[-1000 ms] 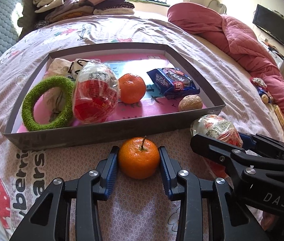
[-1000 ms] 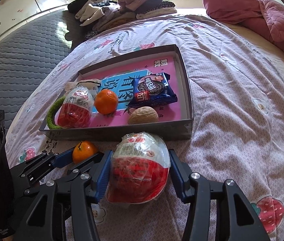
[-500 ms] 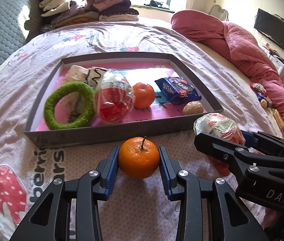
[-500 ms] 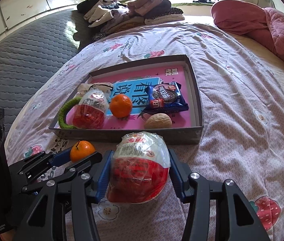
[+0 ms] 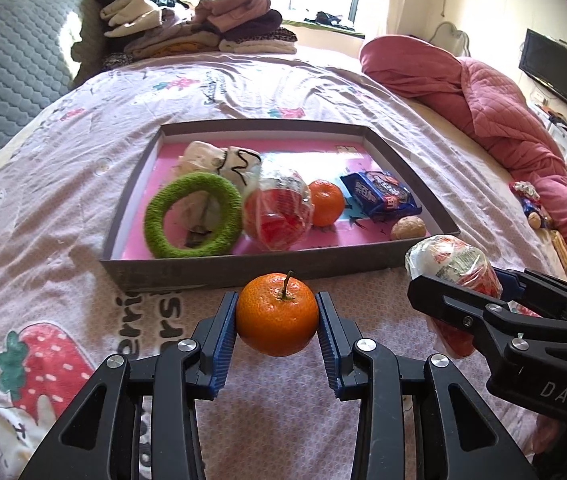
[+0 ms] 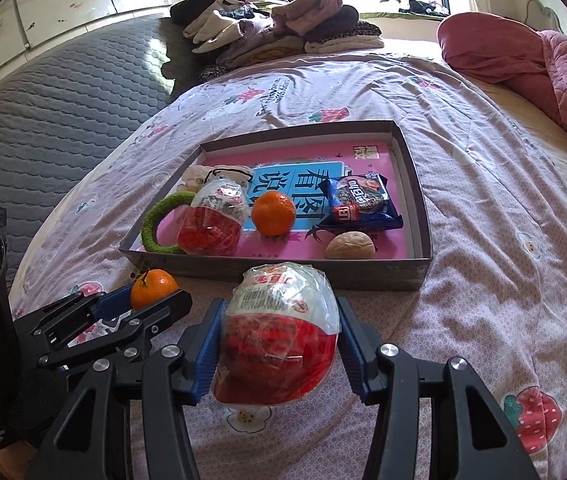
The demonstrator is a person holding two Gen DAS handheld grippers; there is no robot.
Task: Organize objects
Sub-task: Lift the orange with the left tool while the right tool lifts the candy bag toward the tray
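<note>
A shallow grey cardboard tray (image 5: 243,270) with a pink floor sat on the bedspread. Just before it, the right gripper (image 6: 277,340) pinched a plastic-wrapped red-and-white egg-shaped packet (image 6: 277,336). Beside that, the left gripper (image 5: 277,316) clamped a small, glossy, stemmed orange mandarin (image 5: 277,314).

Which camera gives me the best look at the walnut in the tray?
The right wrist view: the walnut lies whole and unblocked near the tray's front wall. In the left wrist view the walnut sits smaller, near the tray's right corner, its lower edge cut by the wall.
</note>
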